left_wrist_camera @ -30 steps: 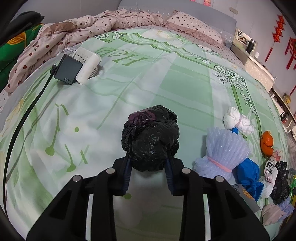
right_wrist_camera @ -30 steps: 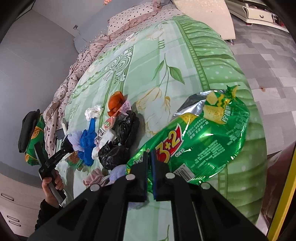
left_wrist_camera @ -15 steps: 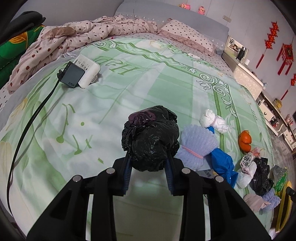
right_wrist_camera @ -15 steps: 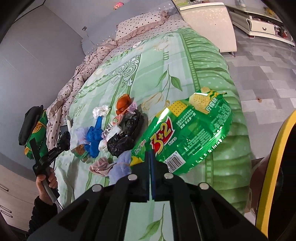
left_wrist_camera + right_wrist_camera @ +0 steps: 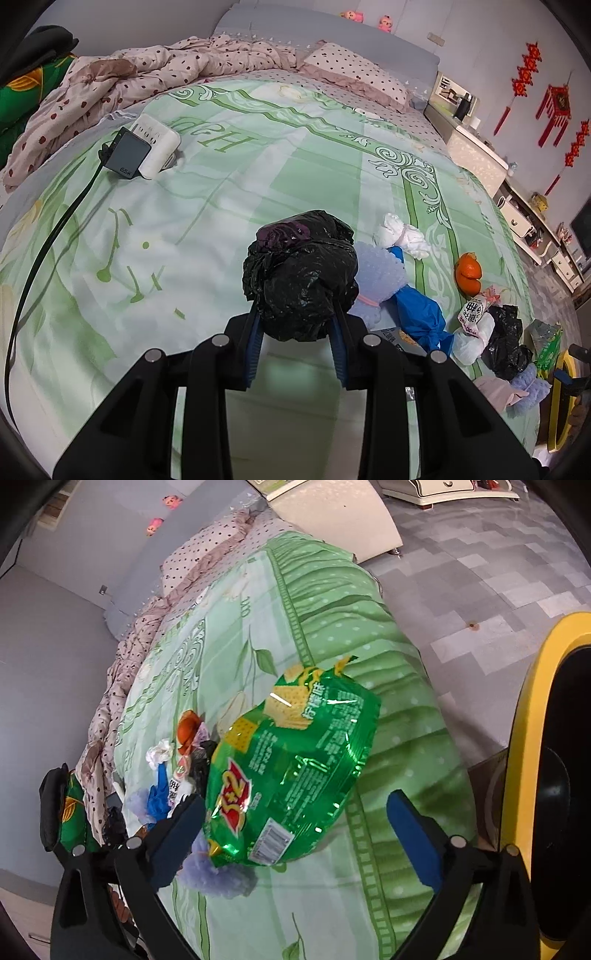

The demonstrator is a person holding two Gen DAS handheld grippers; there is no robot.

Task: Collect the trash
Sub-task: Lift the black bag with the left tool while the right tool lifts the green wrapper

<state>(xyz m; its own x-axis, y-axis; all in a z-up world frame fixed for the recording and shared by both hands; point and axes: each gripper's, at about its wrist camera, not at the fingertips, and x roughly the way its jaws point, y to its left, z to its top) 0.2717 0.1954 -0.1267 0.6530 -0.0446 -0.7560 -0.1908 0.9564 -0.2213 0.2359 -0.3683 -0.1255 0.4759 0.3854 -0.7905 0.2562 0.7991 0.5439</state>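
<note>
- The right gripper is standing with its jaws spread wide; half a second ago they were pinched on the corner of the green snack bag, so the bag has just been let go.
- The snack bag is sitting free between the blue pads, tilted, seemingly dropping beside the yellow-rimmed bin, which has come much closer at the right edge. I judge the release is aimed at that bin, but whether the bag is clearing the rim cannot be told.
- The left gripper is still pinching the crumpled black plastic bag between its pads, holding it above the green bedspread.
- Beyond the black bag, toward the bin side, more trash is waiting: a lilac foam net, a blue bag, white tissue, orange peel.
- Farther from the bin, a charger is lying near the pink quilt.
</note>
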